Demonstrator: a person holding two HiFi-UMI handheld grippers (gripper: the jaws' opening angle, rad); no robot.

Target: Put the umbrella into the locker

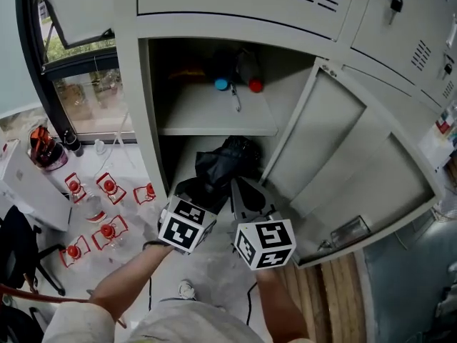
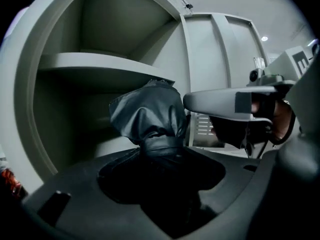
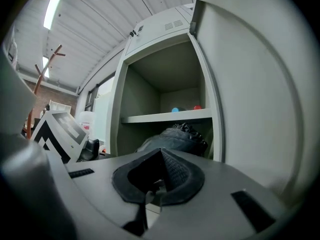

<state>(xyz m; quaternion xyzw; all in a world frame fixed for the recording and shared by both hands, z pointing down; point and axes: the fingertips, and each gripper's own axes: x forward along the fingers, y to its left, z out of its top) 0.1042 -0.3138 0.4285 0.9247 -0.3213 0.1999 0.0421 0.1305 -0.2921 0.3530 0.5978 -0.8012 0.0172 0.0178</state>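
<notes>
From the head view, the left tongs [image 1: 202,190] clamp a black umbrella [image 1: 225,161] that reaches ahead of them into the open locker [image 1: 145,120], below its shelf [image 1: 214,113]; the right tongs [image 1: 240,186] sit just beside. The left gripper view shows the pads closed on the umbrella's bunched fabric. In the right gripper view, those tongs are together and empty, with the umbrella ahead under the shelf.
</notes>
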